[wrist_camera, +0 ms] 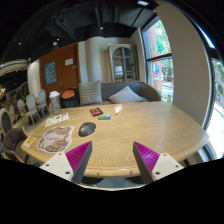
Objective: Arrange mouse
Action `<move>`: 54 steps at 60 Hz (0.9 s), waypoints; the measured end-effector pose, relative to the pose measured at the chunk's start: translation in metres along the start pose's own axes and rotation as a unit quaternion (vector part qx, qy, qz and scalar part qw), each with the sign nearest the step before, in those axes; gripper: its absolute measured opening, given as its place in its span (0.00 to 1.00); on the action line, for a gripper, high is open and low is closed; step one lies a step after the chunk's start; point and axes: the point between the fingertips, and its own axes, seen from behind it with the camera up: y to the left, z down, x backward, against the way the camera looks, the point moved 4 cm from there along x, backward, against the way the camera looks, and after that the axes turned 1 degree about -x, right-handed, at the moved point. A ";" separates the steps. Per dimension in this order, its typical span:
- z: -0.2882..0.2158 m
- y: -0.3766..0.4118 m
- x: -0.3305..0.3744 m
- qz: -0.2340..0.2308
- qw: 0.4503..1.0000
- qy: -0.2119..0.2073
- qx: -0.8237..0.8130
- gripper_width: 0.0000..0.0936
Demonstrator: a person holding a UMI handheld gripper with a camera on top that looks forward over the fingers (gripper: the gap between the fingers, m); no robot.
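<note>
Gripper view shows my tongs [111, 160] spread wide and empty over the near table [150, 128] edge, the mouse [87, 128] well beyond them, so I judge I'm approaching and must reach forward-left.

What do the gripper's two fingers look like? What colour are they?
The gripper has two fingers that look white or pale grey and taper toward their tips. Each wears a bright magenta pad on its inner face, shaped like a pointed triangle. No cables, markings, hand or sleeve show.
</note>
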 end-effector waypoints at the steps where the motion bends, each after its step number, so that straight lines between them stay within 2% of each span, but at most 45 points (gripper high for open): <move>1: 0.000 0.000 0.000 -0.002 1.000 0.000 0.003 0.90; 12: 0.002 0.032 -0.025 -0.036 0.999 0.009 0.038 0.90; 19: 0.009 0.062 -0.058 -0.064 0.996 0.029 0.054 0.91; 32: 0.018 0.130 -0.156 -0.113 0.988 0.080 0.070 0.90; 54: -0.013 0.161 -0.292 -0.058 0.991 0.103 0.061 0.90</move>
